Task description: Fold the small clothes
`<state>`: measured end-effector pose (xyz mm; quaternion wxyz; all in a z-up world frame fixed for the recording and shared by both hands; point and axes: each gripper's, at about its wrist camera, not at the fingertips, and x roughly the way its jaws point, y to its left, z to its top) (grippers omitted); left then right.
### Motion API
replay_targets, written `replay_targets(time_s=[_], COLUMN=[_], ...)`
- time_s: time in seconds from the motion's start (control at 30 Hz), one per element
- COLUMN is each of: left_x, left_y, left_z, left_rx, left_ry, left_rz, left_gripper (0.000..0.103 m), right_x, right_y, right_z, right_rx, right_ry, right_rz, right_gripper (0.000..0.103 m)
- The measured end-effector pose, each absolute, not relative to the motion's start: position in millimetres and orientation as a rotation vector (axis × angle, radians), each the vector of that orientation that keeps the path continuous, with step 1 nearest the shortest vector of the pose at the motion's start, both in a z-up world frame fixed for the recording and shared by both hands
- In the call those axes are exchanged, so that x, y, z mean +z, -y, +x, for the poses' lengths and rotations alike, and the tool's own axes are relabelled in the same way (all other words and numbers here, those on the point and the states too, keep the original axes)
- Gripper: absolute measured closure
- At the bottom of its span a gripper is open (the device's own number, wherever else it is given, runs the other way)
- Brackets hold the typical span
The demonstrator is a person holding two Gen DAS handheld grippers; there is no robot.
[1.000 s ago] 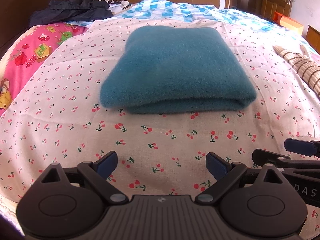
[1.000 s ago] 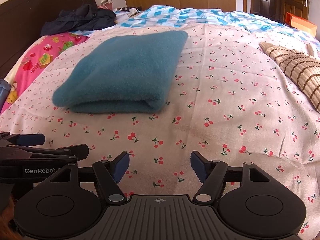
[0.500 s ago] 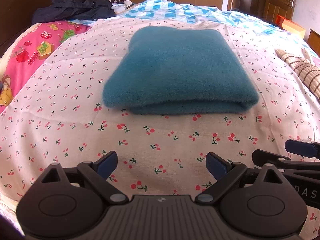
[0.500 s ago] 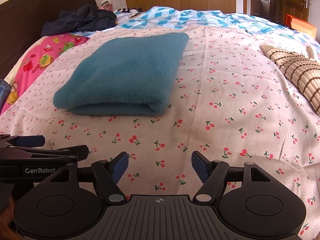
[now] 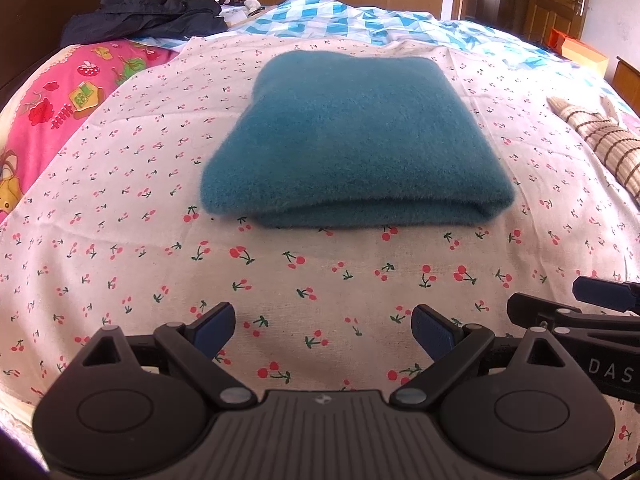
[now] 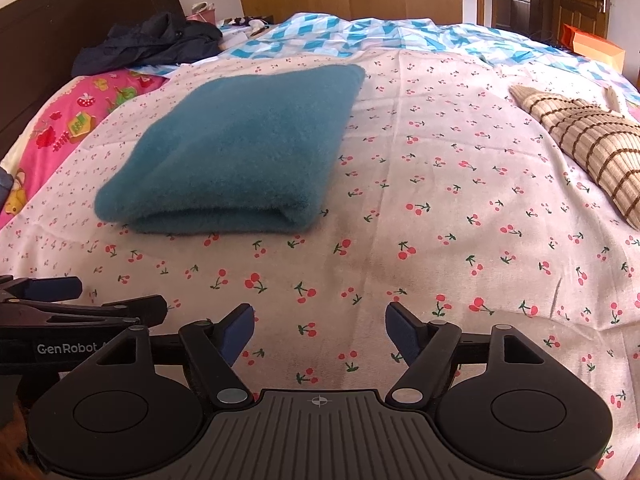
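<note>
Teal folded cloth (image 5: 356, 140) ahead; right gripper (image 6: 319, 334) angled down, opening, empty.

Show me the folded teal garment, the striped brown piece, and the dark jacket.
Folded teal garment (image 5: 352, 136): left wrist view, top layer.
Striped brown piece (image 6: 588, 140): right wrist view, middle.
Dark jacket (image 6: 148, 42): right wrist view, crumpled centre.

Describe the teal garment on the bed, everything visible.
The teal garment is fuzzy, fleece-like cloth, folded into a thick, neat rectangle with its rounded fold edge toward the cameras and two layers showing there. It lies flat on the cherry-print sheet, left of centre in the right wrist view. Nothing but the sheet touches it. Sleeves, collar or labels cannot be seen.
</note>
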<state>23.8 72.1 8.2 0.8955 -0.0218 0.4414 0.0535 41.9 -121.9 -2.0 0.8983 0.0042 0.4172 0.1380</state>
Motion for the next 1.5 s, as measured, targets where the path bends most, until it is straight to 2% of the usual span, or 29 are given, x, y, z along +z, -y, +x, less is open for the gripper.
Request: replay_targets(time_s=[1.5], left_x=[7.5], left_y=[-69.6], left_z=[23.5], left_rx=[0.103], left_ry=[-0.925], left_rz=[-0.030], left_gripper=[0.004], right_x=[-4.2], right_y=[123.4], right_z=[41.3], right_rx=[0.267], right_ry=[-0.874], right_rz=[0.020], right_gripper=[0.029])
